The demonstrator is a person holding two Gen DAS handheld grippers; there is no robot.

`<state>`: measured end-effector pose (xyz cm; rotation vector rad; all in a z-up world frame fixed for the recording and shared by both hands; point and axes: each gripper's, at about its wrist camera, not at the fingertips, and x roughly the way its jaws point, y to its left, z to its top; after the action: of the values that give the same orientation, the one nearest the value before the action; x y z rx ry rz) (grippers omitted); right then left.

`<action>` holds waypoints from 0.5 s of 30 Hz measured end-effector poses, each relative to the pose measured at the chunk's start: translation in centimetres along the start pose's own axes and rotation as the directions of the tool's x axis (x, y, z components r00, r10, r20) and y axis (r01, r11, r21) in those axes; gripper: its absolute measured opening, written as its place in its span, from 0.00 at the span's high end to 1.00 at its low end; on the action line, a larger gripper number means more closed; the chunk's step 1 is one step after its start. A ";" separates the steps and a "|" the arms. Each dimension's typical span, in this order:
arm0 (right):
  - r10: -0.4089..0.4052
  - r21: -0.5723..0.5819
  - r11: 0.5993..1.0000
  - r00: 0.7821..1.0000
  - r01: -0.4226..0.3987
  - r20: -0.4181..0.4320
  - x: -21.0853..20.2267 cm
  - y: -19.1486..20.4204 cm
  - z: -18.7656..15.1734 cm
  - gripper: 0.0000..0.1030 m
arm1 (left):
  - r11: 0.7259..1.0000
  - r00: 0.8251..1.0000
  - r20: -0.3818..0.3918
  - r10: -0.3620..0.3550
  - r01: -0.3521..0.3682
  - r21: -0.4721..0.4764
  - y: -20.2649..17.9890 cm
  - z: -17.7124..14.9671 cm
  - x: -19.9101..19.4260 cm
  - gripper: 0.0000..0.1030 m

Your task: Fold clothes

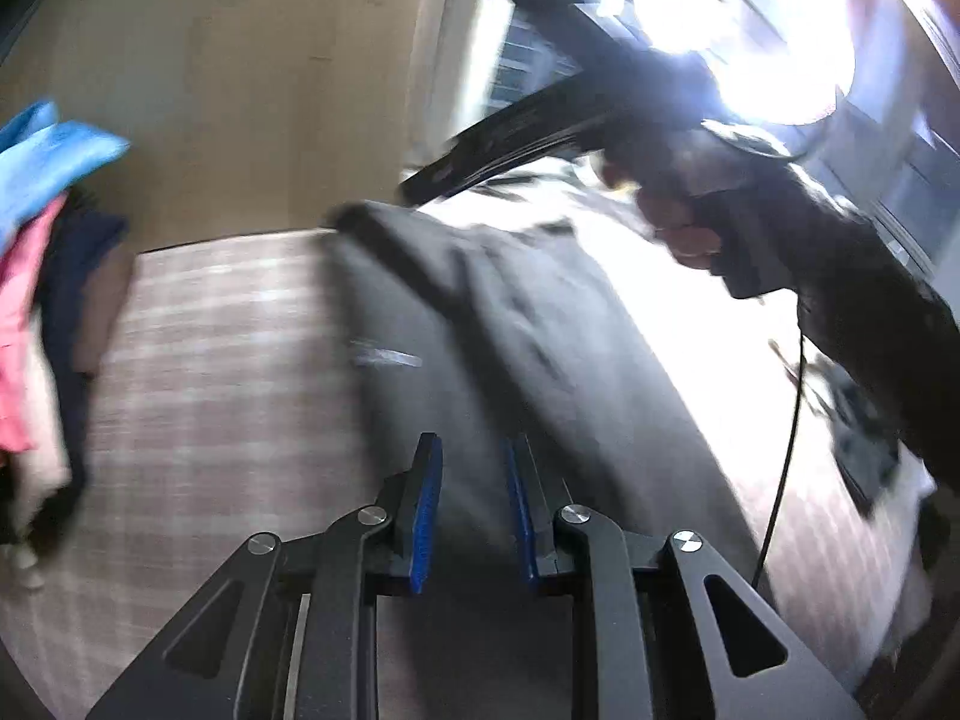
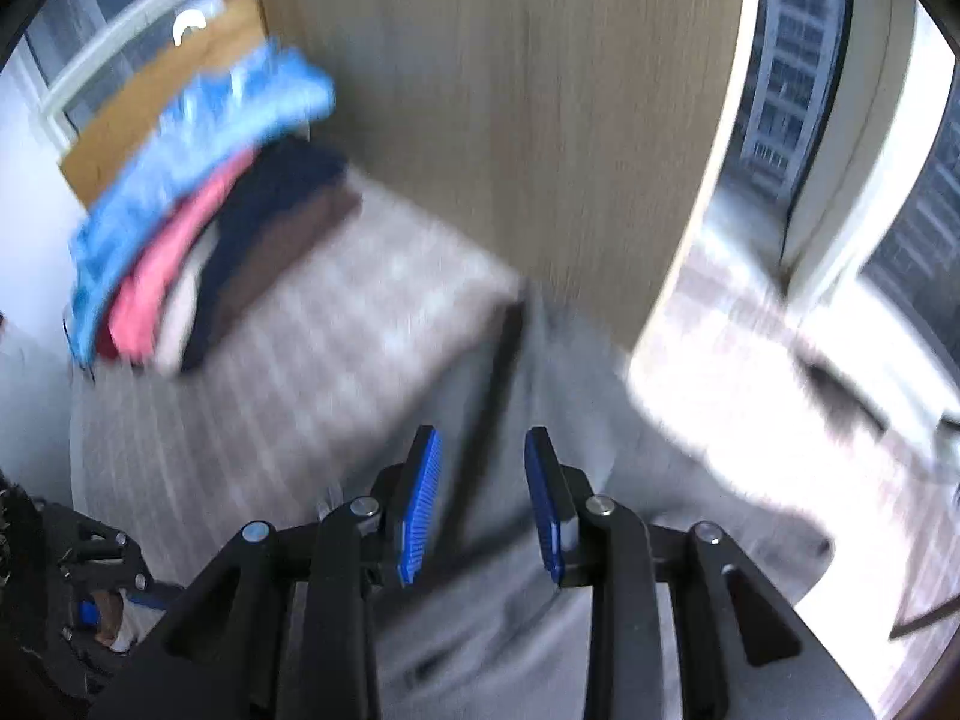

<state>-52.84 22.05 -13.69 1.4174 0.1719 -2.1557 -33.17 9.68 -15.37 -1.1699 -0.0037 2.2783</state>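
On our checked bedspread (image 1: pixel 228 360), grey garment (image 1: pixel 480 324) (blurred), both our left gripper (image 1: pixel 474 462) and right gripper (image 2: pixel 483 450) parted, empty, folded stack (image 2: pixel 198 222) far left.

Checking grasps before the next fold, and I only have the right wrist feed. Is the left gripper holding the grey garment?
Observer: No. The left gripper is open with nothing pinched. The grey garment lies flat beneath it on the checked cover.
Operator: Where does my side sit, seen from there?
Observer: A hand holds the right gripper over the garment's far end. Its tips are too blurred to tell contact.
Operator: Any snag risk?
Observer: Possibly. A black cable hangs down below that hand, beside the garment.
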 end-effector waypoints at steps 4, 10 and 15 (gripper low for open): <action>-0.036 0.091 0.995 0.998 0.041 -0.052 0.8 -1.8 -1.8 0.72 | 0.998 0.991 -0.128 -0.030 0.037 0.055 -2.7 -1.0 4.3 0.80; -0.051 0.205 0.979 0.982 0.013 0.179 -12.9 -2.7 -6.2 0.72 | 1.000 0.999 -0.025 -0.029 0.029 0.012 -2.8 -0.5 -2.5 0.78; -0.045 0.261 0.964 0.939 -0.049 0.340 -25.4 0.0 -13.7 0.56 | 1.000 0.997 0.076 0.013 -0.011 -0.027 -2.2 -3.4 -11.5 0.71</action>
<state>-34.29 36.88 2.66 1.1443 -0.2593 -2.4540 -24.38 5.08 -8.33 -1.0988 -0.0555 2.3387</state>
